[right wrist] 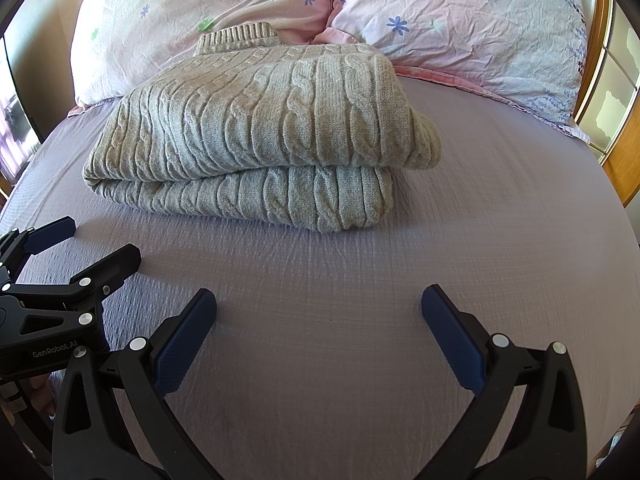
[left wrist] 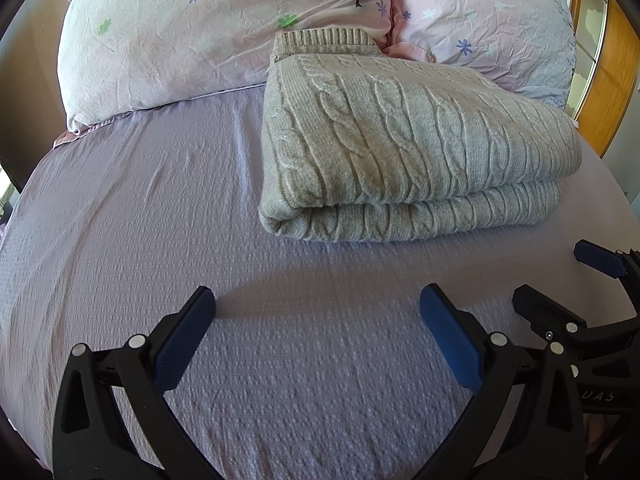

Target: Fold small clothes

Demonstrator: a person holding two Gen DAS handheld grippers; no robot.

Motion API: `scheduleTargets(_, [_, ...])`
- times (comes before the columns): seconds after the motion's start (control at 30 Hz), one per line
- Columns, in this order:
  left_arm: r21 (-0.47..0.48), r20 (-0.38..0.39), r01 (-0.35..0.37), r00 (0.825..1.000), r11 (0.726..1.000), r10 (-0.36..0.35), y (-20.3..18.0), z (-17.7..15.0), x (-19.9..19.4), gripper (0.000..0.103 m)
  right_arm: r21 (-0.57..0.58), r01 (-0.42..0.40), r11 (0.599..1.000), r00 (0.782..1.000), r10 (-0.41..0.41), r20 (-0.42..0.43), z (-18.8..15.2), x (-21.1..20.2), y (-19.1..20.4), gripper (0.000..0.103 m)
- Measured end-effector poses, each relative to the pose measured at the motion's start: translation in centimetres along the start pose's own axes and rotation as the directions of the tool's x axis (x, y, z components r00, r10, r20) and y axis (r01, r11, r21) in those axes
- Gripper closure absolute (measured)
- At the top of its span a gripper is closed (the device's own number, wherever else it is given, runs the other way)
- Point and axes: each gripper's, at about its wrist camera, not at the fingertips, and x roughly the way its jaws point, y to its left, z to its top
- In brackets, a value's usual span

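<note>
A grey cable-knit sweater (left wrist: 404,140) lies folded in a thick stack on the lilac bed sheet (left wrist: 160,220), its ribbed hem toward the pillows. It also shows in the right wrist view (right wrist: 264,132). My left gripper (left wrist: 318,300) is open and empty, hovering over the sheet in front of the sweater. My right gripper (right wrist: 320,300) is open and empty too, on the near side of the sweater. The right gripper shows at the right edge of the left wrist view (left wrist: 560,276). The left gripper shows at the left edge of the right wrist view (right wrist: 96,240).
Two pink floral pillows (left wrist: 224,28) (left wrist: 484,16) lie behind the sweater against the headboard. A wooden frame (left wrist: 616,80) with glass panes stands at the right. The lilac sheet (right wrist: 500,200) stretches all around the sweater.
</note>
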Motion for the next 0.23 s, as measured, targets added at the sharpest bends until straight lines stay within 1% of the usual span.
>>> scheduleTargets(0.23, [0.000, 0.000, 0.000, 1.000, 1.000, 0.000, -0.01, 0.02, 0.01, 0.002, 0.000, 0.000, 1.000, 1.000, 0.000, 0.000, 0.01, 0.01, 0.00, 0.001])
